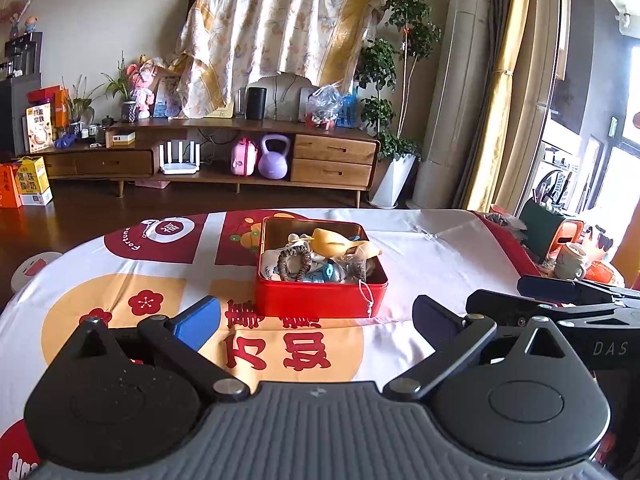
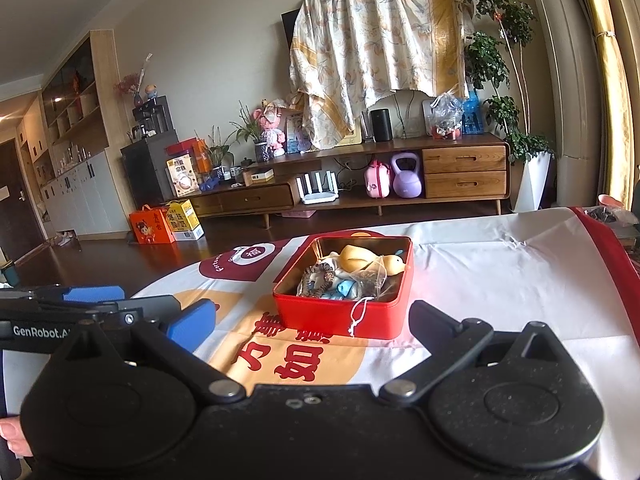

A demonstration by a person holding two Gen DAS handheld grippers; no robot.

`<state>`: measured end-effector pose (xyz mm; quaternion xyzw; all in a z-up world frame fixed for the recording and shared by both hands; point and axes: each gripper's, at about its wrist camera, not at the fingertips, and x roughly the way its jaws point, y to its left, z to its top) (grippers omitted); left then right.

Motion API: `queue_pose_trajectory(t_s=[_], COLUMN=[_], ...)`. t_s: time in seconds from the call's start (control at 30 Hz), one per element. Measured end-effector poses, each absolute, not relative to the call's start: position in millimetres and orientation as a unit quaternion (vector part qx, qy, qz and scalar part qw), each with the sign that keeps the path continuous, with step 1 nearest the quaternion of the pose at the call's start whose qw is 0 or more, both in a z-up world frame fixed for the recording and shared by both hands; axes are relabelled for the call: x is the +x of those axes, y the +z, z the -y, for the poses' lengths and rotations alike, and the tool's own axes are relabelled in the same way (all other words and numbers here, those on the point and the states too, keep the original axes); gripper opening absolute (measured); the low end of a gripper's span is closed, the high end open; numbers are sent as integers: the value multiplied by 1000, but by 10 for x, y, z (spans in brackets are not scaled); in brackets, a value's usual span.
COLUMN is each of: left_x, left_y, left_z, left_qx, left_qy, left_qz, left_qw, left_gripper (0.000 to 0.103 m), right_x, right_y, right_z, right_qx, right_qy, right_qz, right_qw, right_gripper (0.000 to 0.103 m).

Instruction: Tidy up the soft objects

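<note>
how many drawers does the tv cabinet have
3 visible: two stacked at the cabinet's right end, one on the lower left section. None seem hidden.

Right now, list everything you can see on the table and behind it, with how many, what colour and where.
tin box: one, red, on the tablecloth, lid off
soft objects: a mixed pile inside the tin, count unclear; a yellow duck-like toy on top
drawstring: one, white, hanging over the tin's front wall
tablecloth: one, white with red and orange prints, covering the table
kettlebell: one, purple, on the low wooden cabinet's shelf
router: one, white, same shelf
draped sheet: one, cream and yellow, above the cabinet
mug: one, pale, far right table edge
left gripper: open, empty
right gripper: open, empty
</note>
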<state>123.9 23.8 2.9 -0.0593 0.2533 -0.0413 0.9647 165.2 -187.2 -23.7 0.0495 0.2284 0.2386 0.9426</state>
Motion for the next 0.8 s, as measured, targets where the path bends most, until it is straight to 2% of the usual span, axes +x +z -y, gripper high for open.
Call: queue_pose_trajectory(t_s=[0.8], left_x=[1191], left_y=[20], left_z=[-195], left_qx=[-52], left_qy=[-50], left_qz=[-246], left_qw=[967], left_gripper=[103], right_x=[1582], right_y=[-228], right_z=[1902], right_qx=[50], right_qy=[232], right_qz=[-227], right_qw=[944], right_gripper=[103])
